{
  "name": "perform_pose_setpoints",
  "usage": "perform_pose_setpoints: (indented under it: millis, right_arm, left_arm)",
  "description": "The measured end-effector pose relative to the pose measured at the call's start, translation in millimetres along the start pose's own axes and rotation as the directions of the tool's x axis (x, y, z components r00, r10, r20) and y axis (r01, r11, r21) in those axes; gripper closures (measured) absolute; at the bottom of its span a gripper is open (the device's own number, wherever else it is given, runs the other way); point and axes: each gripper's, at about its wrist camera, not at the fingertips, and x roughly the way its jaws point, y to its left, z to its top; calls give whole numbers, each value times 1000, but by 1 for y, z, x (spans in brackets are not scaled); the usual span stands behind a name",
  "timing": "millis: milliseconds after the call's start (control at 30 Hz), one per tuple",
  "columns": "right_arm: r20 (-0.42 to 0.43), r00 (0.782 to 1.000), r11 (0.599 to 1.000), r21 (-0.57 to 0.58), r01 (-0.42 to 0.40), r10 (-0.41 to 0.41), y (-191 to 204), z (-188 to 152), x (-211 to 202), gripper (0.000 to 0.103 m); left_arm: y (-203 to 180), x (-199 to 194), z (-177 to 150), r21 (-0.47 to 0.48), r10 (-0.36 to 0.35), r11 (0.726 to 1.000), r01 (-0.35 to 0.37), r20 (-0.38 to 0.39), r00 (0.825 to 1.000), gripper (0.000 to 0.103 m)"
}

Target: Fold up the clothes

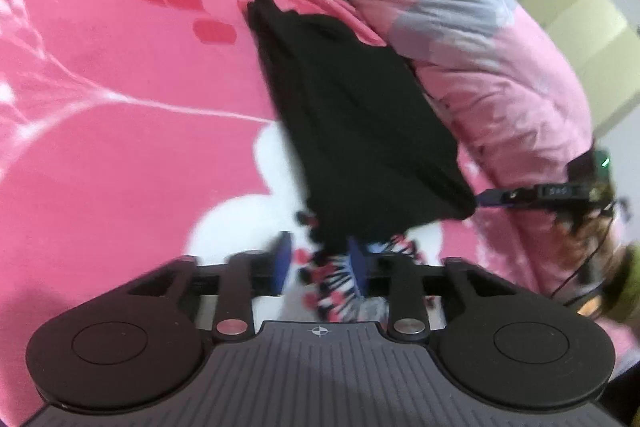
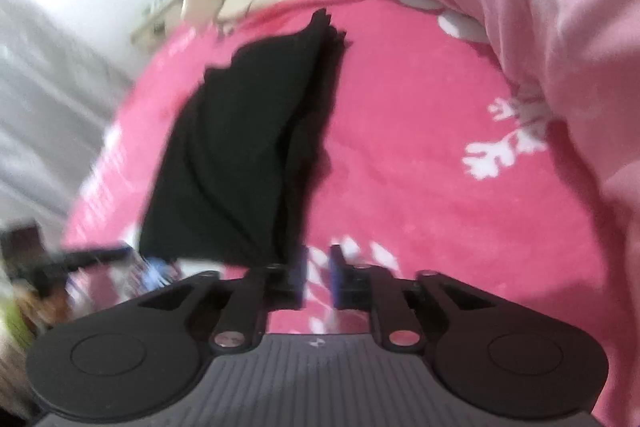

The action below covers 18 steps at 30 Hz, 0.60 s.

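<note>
Pink blanket (image 1: 120, 155), one folded black garment (image 1: 360, 131), left gripper (image 1: 320, 267) and right gripper (image 2: 318, 277) both released

Motion blur hides from you whether the left gripper (image 1: 320, 263) pinches the black garment's (image 1: 360, 131) near edge.

Left gripper (image 1: 320, 263): angled downward, jaws parted. Right gripper (image 2: 318, 275): angled downward, jaws parted by a narrow gap, nothing between the pads.

Folded black garment (image 1: 360, 115) lies flat on pink bedspread (image 1: 120, 67).
</note>
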Motion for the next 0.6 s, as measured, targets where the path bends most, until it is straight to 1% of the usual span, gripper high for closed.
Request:
perform_pose_setpoints:
  millis: [67,133,167,267,300,333,367,400,433,467,500,567,600]
  right_arm:
    - [-18,999,998,51,-46,47,-3,3,8,67]
    - [-49,997,995,77,-62,66,-4,2,16,65]
    - [-66,995,994,88,-66,72,-4,2,21,62]
    - [-87,992,991,106,-84,94,-5,-1,30,60]
    - [-87,991,990,112,-89,99,-5,0,32,60]
    - [-82,992,990,110,-90,99,-4,0,34,60]
    - [-77,992,991,101,-88,96,-3,1,36,65]
    - [-74,993,992,92,-84,90,-2,1,38,77]
    - [-77,994,994,83,-75,82,0,2,40,85]
    - [-80,994,995,79,-65,71,1,1,42,90]
    - [-80,994,995,73,-63,68,3,1,42,93]
    - [-71,996,998,35,-60,62,12,1,35,94]
    - [-67,996,998,21,-65,66,17,0,30,94]
  left_arm:
    - [0,9,3,-25,-13,1000,12,-26,1000,68]
    - [2,16,5,-58,-31,998,29,-44,999,67]
    - [3,17,5,-78,-40,996,36,-43,998,66]
    - [5,21,8,-123,-58,991,53,-37,998,66]
    - [4,22,8,-128,-59,990,54,-33,998,67]
    - [0,23,9,-112,-48,993,45,-28,998,71]
    - [-3,25,9,-97,-37,995,35,-23,999,75]
    - [-7,27,9,-81,-26,996,24,-17,1000,88]
    - [-10,28,9,-67,-11,998,10,-17,1000,96]
    - [-14,28,9,-54,5,999,-6,-11,1000,97]
    - [-16,26,9,-49,8,999,-8,-6,1000,99]
    - [-22,17,9,-37,14,999,-14,5,1000,100]
    - [-23,11,10,-41,0,999,0,11,1000,100]
